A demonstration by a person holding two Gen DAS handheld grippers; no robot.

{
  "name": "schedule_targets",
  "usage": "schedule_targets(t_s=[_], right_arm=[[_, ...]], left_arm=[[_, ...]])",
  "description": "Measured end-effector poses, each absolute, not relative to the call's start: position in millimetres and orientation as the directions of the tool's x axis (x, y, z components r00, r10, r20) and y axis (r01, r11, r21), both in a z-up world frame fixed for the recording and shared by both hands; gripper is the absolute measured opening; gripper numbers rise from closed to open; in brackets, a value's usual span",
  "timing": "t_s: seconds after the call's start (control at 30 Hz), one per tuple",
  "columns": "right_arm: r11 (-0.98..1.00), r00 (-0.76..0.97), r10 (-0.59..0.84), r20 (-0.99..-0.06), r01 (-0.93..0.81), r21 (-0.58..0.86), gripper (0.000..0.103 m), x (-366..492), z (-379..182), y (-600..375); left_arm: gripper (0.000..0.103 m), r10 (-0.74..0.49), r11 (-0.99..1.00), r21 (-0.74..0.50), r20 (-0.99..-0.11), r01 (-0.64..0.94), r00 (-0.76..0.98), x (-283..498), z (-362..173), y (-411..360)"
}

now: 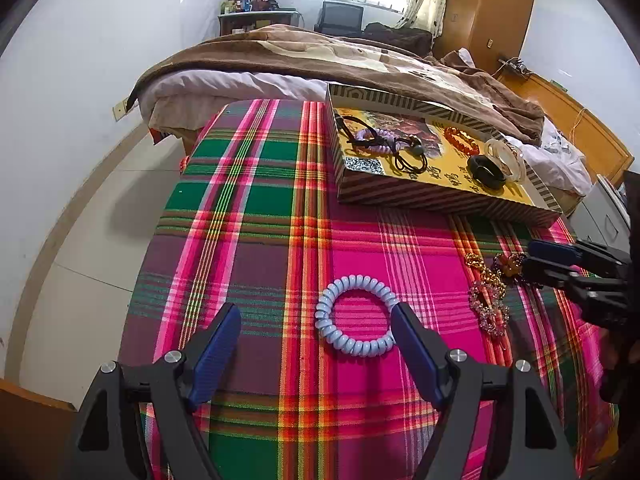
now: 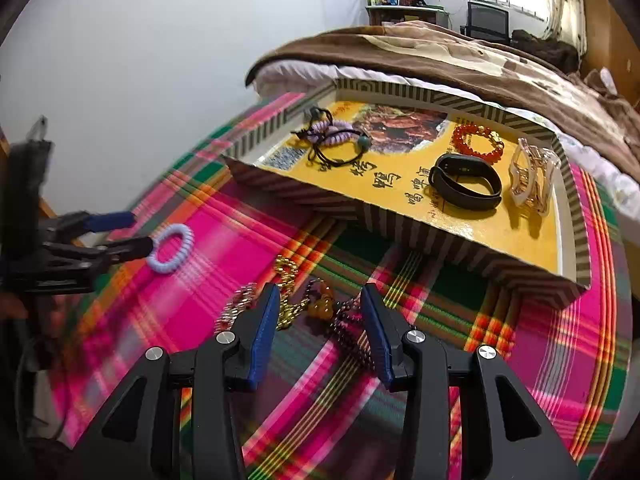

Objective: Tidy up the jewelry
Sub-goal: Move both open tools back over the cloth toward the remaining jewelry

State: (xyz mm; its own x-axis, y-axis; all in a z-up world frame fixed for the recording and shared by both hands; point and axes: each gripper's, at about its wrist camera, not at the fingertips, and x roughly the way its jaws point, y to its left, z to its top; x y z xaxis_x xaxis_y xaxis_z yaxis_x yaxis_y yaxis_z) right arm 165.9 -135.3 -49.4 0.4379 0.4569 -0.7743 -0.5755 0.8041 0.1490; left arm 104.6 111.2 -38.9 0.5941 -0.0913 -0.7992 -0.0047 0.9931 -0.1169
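A pale blue spiral hair tie (image 1: 356,316) lies on the plaid cloth; my left gripper (image 1: 316,320) is open just in front of it, its right finger touching the tie's right side. The tie also shows in the right wrist view (image 2: 171,249). My right gripper (image 2: 320,300) is open over a dark beaded necklace with an amber pendant (image 2: 322,304), beside a gold chain (image 2: 286,280) and a pink bead bracelet (image 2: 240,304). The striped box lid (image 2: 400,216) holds a purple hair tie (image 2: 334,130), an orange bead bracelet (image 2: 478,142), a black band (image 2: 466,182) and a clear hair claw (image 2: 534,174).
The plaid-covered table (image 1: 260,208) stands against a bed with a brown blanket (image 1: 320,52). A white wall (image 1: 72,100) is on the left, a wooden wardrobe (image 1: 492,8) at the far right. The right gripper shows at the edge of the left wrist view (image 1: 532,264).
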Motion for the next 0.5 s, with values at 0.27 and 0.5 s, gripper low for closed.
schedule_targets(t_s=[0.27, 0.5], right_arm=[[0.798, 0.435, 0.419, -0.797, -0.595, 0.094, 0.043, 165.2, -60.2, -128.0], [0.804, 0.473, 0.388, -0.791, -0.594, 0.04, 0.014, 159.3, -60.1, -128.5]], left_arm=[[0.078, -0.104, 0.992, -0.127, -0.813, 0.0, 0.573, 106.0, -51.6, 113.6], [0.083, -0.091, 0.994, -0.107, -0.817, 0.007, 0.57, 110.8, -52.5, 109.5]])
